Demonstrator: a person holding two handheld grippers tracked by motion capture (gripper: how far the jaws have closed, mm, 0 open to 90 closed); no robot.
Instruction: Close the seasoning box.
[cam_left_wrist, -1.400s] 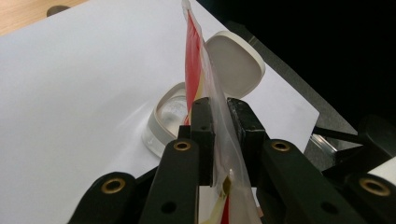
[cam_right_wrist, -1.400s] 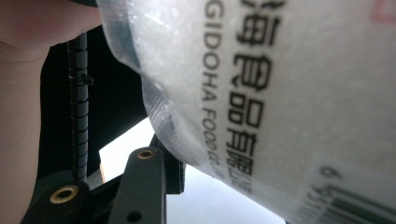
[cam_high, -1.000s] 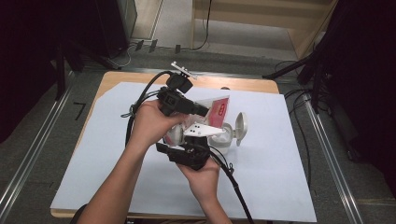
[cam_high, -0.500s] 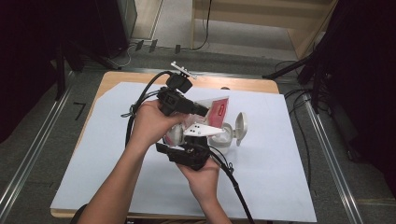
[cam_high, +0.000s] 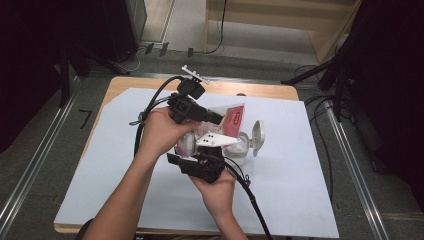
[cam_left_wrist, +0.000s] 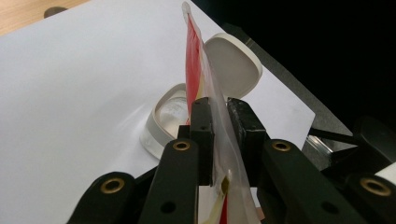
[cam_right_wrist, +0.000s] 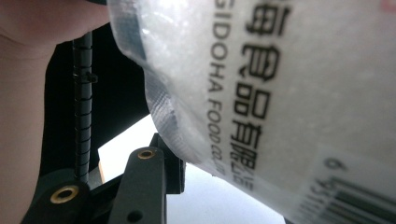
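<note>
Red-and-clear plastic food pouch (cam_left_wrist: 198, 70) clamped edge-on between left gripper (cam_left_wrist: 219, 119) fingers, held above round white plastic container (cam_high: 239, 145) with hinged lid open, mid-worktop (cam_high: 300, 200). Right gripper (cam_high: 200, 161) on pouch's near end; finger closure indeterminate.

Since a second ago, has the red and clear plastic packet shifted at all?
No. The red and clear plastic packet sits at the same spot above the open white container and the wooden table edge.

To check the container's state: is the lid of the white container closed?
No, the white container stands open, its lid flipped up beside it.
</note>
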